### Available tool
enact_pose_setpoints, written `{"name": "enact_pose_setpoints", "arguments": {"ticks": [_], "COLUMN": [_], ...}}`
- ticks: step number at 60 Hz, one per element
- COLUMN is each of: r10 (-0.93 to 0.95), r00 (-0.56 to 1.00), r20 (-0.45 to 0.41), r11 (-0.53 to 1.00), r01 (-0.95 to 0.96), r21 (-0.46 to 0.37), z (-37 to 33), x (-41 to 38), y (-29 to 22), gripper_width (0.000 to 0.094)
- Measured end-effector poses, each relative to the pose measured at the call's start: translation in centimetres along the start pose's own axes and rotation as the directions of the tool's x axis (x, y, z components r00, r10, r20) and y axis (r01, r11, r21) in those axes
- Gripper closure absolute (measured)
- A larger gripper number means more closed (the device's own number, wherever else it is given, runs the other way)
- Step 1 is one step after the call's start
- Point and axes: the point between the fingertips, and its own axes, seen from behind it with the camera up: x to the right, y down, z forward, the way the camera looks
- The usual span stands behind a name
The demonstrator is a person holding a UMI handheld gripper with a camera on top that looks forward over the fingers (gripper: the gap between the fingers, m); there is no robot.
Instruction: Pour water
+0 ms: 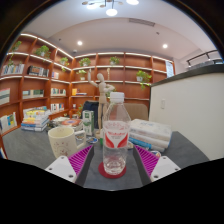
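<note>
A clear plastic water bottle with a red label and a white cap stands upright on a red coaster on the grey table. My gripper is open, and the bottle stands between the fingers with a gap at each side. The magenta pads flank its lower part. A cream mug stands on the table to the left of the bottle, just beyond the left finger.
A clear plastic box lies to the right behind the bottle. A stack of books and small items sit at the table's far left. A white partition stands at the right, and wooden bookshelves line the back.
</note>
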Motion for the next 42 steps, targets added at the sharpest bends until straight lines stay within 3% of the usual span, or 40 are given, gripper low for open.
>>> {"name": "enact_pose_setpoints", "arguments": {"ticks": [20, 42], "r10": [0.093, 0.08], "r00": [0.989, 0.987], "r20": [-0.112, -0.137], "r11": [0.988, 0.996], "r01": [-0.106, -0.085], "r21": [-0.115, -0.033], "z": [-11.1, -16.7], "x": [-1.9, -2.2], "y": [2.8, -1.2], "gripper_width": [0.0095, 0.0095]}}
